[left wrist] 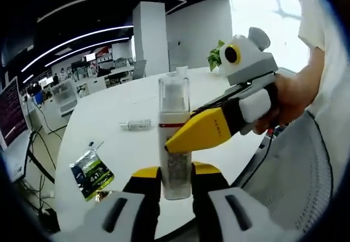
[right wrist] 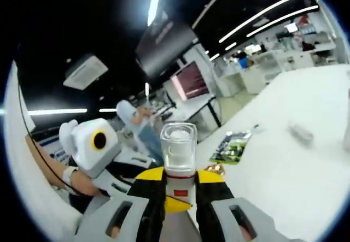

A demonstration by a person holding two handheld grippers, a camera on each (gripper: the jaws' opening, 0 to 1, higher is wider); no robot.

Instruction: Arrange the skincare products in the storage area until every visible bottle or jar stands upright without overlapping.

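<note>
In the left gripper view the left claw (left wrist: 176, 183) pinches the lower part of a tall clear bottle (left wrist: 174, 138), its two yellow-tipped jaws pressed against either side; the bottle stands upright in that view, raised above the white tabletop (left wrist: 109, 138), with a clear square cap on top and a red band beneath it; the right claw (left wrist: 192, 135) comes in from the right, held in a person's hand (left wrist: 290, 102), its yellow jaws closed across the bottle's middle just below the red band; on the tabletop behind lie a green sachet (left wrist: 91, 172) near the left edge and a small white tube (left wrist: 135, 125) farther back, both well apart from the bottle; a potted plant (left wrist: 215, 56) stands at the far side

In the right gripper view the right claw (right wrist: 179, 190) grips the same bottle (right wrist: 178, 157) just under its clear cap; the left claw's body (right wrist: 95, 143) shows at the left; the sachet (right wrist: 229, 148) lies on the tabletop (right wrist: 295, 160) beyond, and a blurred pale object (right wrist: 301, 131), possibly the tube, lies farther right
</note>
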